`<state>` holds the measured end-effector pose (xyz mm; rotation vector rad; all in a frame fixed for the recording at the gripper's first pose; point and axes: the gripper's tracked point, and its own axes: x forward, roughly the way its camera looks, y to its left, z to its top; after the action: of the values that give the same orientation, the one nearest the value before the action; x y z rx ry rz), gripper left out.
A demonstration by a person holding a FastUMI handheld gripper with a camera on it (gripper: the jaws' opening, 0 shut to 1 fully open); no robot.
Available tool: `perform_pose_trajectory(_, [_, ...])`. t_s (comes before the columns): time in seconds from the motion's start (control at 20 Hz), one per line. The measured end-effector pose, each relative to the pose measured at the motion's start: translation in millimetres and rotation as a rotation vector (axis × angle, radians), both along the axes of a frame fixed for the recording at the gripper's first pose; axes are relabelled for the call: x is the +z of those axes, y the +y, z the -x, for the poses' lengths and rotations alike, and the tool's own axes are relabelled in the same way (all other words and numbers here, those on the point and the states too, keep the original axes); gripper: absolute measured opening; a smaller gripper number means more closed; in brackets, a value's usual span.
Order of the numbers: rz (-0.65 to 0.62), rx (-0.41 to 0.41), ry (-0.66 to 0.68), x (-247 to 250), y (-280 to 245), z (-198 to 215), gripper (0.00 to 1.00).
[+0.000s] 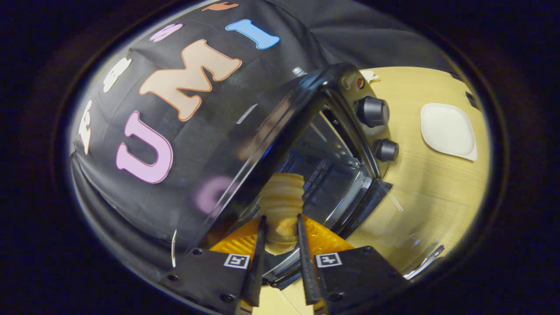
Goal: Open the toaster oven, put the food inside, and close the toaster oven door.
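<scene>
Two fingers of the gripper pinch the food, a ridged pastry-like piece, one finger on each side of it. Left of that is the toaster oven top, dark and glossy. The view is rolled hard, so orientation is a guess. The oven mouth is open, the food sits at the opening, half in by the look of it, over the rack. The door is dropped open beneath. Right of the cavity: two knobs, then bare worktop and an empty white plate, well apart from the oven.

Step in hand: placement. Push deeper before letting go, set it flat on the rack, clear of the door swing. Spread the fingers only once it rests, then back straight out.
</scene>
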<state>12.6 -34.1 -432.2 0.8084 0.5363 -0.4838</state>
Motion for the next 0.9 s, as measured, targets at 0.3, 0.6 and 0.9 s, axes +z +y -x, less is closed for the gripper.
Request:
perform_pose_trajectory(0.3, [0.003, 0.037, -0.001, -11, 11, 0, 0.55])
perform_pose_trajectory(0.6, [0.045, 0.075, 0.027, -10, 18, 21, 0.77])
perform_pose_trajectory(0.9, [0.126, 0.178, 0.099, -12, 27, 65, 0.77])
